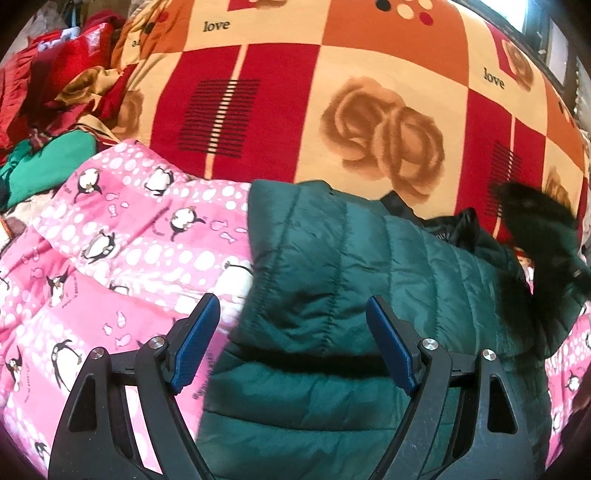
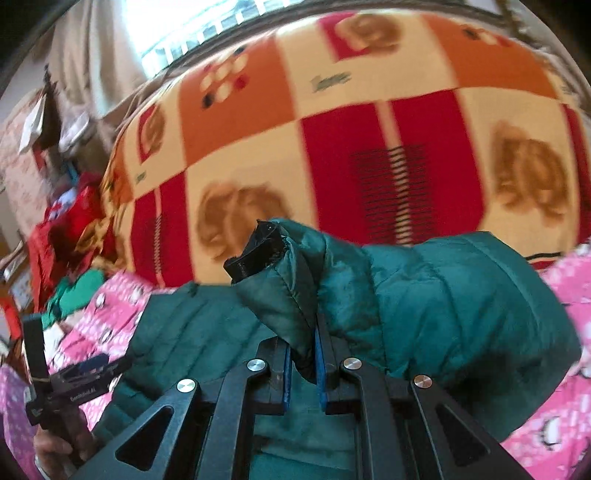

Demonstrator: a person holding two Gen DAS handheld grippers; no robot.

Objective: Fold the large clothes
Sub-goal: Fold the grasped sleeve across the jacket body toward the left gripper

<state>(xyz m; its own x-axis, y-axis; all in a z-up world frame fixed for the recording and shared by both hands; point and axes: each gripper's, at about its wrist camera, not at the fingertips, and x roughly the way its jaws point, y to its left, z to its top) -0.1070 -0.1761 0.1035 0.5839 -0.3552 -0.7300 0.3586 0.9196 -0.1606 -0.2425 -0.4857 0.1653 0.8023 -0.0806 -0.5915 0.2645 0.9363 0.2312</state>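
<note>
A dark green quilted puffer jacket [image 1: 351, 280] lies on a pink penguin-print sheet [image 1: 122, 251]. My left gripper [image 1: 293, 314] is open and empty, its blue pads [image 1: 195, 343] spread just above the jacket's near left edge. My right gripper [image 2: 303, 339] is shut on the jacket's sleeve [image 2: 424, 295], near the cuff, and holds it lifted over the jacket body [image 2: 192, 332]. The black inner cuff [image 2: 255, 254] sticks out past the fingers. The jacket's black fur hood trim [image 1: 535, 218] lies at the right. The left gripper also shows in the right wrist view [image 2: 92, 365].
A red, orange and cream rose-patterned blanket [image 1: 332, 92] covers the bed behind the jacket. Red clothes [image 1: 55, 74] and a green garment [image 1: 48, 162] are piled at the far left. A window [image 2: 192, 26] is beyond the bed.
</note>
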